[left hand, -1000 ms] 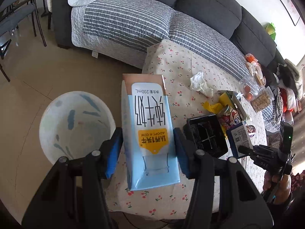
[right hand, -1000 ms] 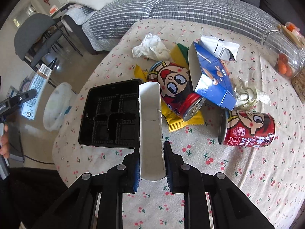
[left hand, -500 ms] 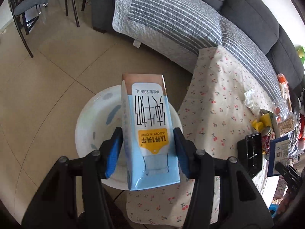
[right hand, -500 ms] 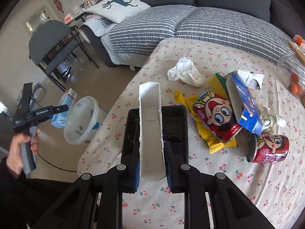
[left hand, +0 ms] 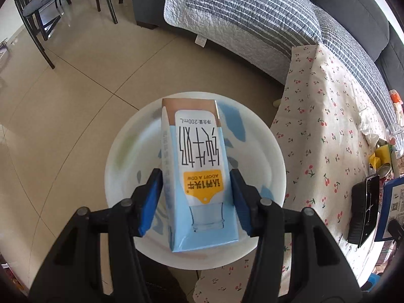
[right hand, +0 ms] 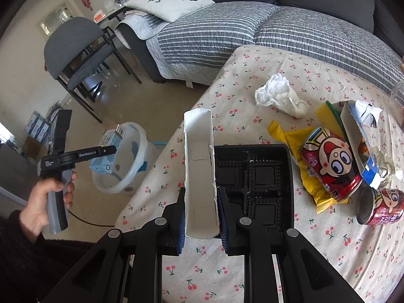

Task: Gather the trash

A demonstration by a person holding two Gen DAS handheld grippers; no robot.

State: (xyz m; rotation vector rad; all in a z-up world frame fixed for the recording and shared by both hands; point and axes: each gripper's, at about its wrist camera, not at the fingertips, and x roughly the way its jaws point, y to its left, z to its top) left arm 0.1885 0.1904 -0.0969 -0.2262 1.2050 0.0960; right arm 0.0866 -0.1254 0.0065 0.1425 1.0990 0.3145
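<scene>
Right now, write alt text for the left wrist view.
The left hand-held gripper clamps a light blue milk carton above a white bin on the tiled floor. A table with a cherry-print cloth is at right; a grey sofa lies behind.

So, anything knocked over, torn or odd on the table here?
Yes. Two red cans lie on their sides, the blue box is torn open, and a crumpled tissue sits on the tablecloth. No spill shows.

Bright daylight, sharp focus, fisheye-warped dark corners
</scene>
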